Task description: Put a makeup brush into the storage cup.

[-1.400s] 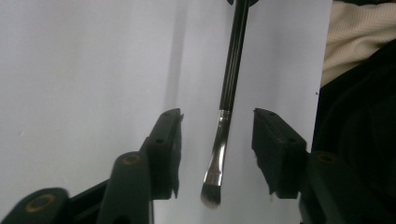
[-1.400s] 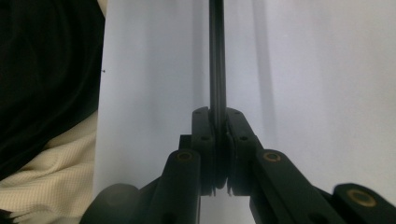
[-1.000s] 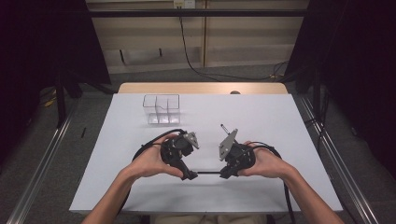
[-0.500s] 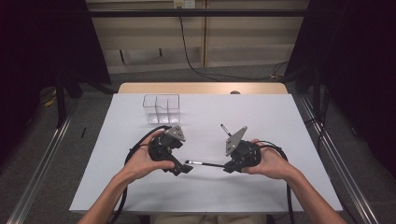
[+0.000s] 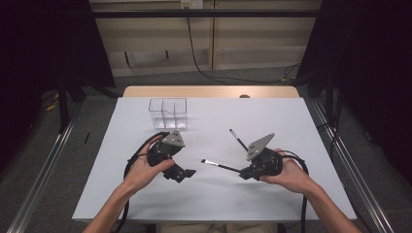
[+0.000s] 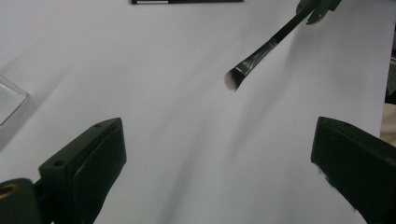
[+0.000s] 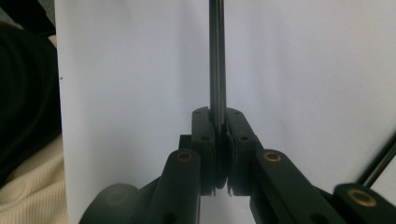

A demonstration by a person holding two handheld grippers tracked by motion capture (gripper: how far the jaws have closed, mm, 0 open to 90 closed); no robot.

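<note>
Your right hand-held gripper (image 5: 244, 174) clamps a thin black makeup brush (image 5: 219, 166) above the white tabletop (image 5: 291, 131); your left hand-held gripper (image 5: 185, 173) has just been opening, now wide, nothing between.

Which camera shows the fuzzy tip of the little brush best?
The left gripper view: the brush shows its bristles close and sharp there. The high view shows it whole but tiny, held by the right gripper. The right gripper view shows its clamped handle.
</note>
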